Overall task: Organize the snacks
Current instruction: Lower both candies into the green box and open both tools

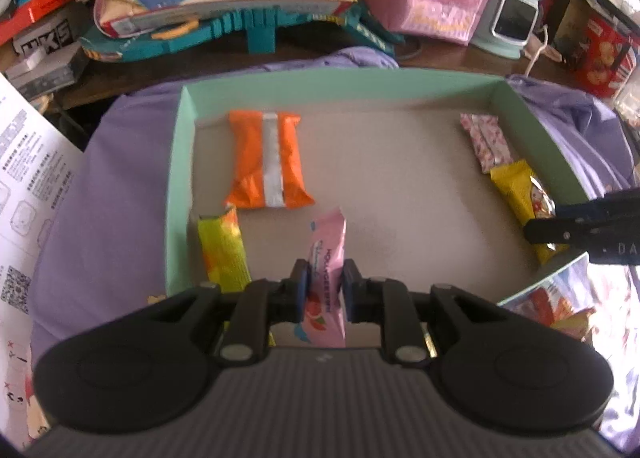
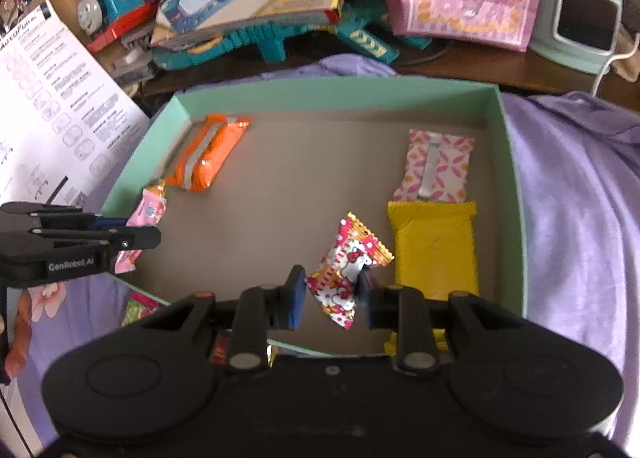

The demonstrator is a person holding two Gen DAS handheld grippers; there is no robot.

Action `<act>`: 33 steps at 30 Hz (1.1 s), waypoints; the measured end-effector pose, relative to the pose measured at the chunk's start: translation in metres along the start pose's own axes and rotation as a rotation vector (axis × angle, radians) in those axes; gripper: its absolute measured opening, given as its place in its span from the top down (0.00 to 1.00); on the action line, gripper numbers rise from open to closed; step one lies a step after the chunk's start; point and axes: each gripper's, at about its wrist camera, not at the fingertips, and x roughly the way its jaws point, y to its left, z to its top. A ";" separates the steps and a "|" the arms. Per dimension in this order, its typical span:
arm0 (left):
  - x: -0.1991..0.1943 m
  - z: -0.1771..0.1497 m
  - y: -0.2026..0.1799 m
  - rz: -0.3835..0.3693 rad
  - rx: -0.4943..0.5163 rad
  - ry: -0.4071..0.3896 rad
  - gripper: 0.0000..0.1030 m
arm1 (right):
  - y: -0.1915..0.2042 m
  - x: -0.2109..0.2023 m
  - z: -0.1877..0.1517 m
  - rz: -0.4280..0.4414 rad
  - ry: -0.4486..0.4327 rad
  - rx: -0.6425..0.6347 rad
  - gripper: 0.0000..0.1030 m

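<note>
Snacks are going into the green box [image 1: 178, 161]: in the left wrist view, the left gripper [image 1: 324, 290] is clamping a pink wafer pack [image 1: 326, 278] over the floor, beside the orange packet [image 1: 266, 159]. In the right wrist view, the right gripper [image 2: 330, 294] is pinching a Hello Kitty candy [image 2: 348, 270] near the yellow pouch [image 2: 434, 250], ready for dropping.

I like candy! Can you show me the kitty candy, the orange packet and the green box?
kitty candy [image 2: 348, 274], right wrist view, middle of the wrapper.
orange packet [image 1: 266, 159], left wrist view, on its silver stripe.
green box [image 2: 340, 91], right wrist view, its far wall.
</note>
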 end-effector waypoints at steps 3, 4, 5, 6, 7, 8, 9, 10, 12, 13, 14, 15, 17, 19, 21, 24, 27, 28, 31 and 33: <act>0.007 -0.005 0.000 0.012 0.012 0.012 0.80 | -0.003 0.010 -0.003 0.003 0.023 0.013 0.70; 0.007 -0.005 0.000 0.013 0.014 0.011 0.79 | -0.005 0.012 -0.004 0.008 0.030 0.025 0.67; 0.007 -0.006 -0.001 0.018 0.018 0.007 0.67 | -0.006 0.012 -0.005 0.006 0.028 0.033 0.59; 0.005 -0.006 -0.002 0.027 0.021 0.001 0.43 | -0.006 0.011 -0.006 0.002 0.021 0.033 0.53; 0.003 -0.007 -0.003 0.037 0.023 -0.013 0.32 | -0.006 0.009 -0.007 -0.002 0.012 0.034 0.48; -0.002 -0.007 -0.004 0.051 0.028 -0.038 0.16 | -0.005 0.008 -0.006 -0.001 0.004 0.038 0.38; -0.006 -0.007 -0.006 0.065 0.034 -0.059 0.06 | -0.006 0.004 -0.007 -0.001 -0.008 0.043 0.28; -0.011 -0.007 -0.008 0.076 0.040 -0.082 0.03 | -0.005 0.000 -0.007 -0.002 -0.024 0.044 0.25; -0.020 -0.006 -0.010 0.085 0.043 -0.110 0.00 | -0.004 -0.008 -0.007 -0.009 -0.045 0.041 0.18; -0.023 -0.005 -0.010 0.085 0.037 -0.113 0.00 | -0.004 -0.011 -0.007 -0.013 -0.052 0.042 0.17; -0.025 -0.004 -0.010 0.083 0.029 -0.112 0.00 | -0.003 -0.015 -0.008 -0.014 -0.061 0.042 0.12; -0.027 -0.004 -0.009 0.080 0.022 -0.112 0.00 | -0.002 -0.018 -0.008 -0.016 -0.069 0.044 0.07; -0.031 -0.004 -0.010 0.077 0.013 -0.106 0.00 | 0.001 -0.025 -0.010 -0.019 -0.083 0.044 0.06; -0.037 -0.007 -0.013 0.080 0.013 -0.103 0.00 | 0.002 -0.033 -0.012 -0.019 -0.090 0.045 0.06; -0.045 -0.011 -0.016 0.080 0.018 -0.110 0.00 | 0.004 -0.041 -0.016 -0.019 -0.097 0.051 0.06; -0.057 -0.017 -0.023 0.076 0.026 -0.116 0.00 | 0.009 -0.052 -0.021 -0.019 -0.105 0.051 0.05; -0.070 -0.023 -0.029 0.075 0.037 -0.122 0.00 | 0.014 -0.068 -0.029 -0.023 -0.122 0.050 0.02; -0.075 -0.026 -0.032 0.074 0.040 -0.123 0.00 | 0.016 -0.074 -0.032 -0.023 -0.132 0.050 0.01; -0.086 -0.034 -0.039 0.074 0.052 -0.126 0.00 | 0.020 -0.089 -0.040 -0.022 -0.151 0.050 0.01; -0.094 -0.040 -0.044 0.078 0.059 -0.127 0.00 | 0.022 -0.098 -0.046 -0.023 -0.159 0.056 0.00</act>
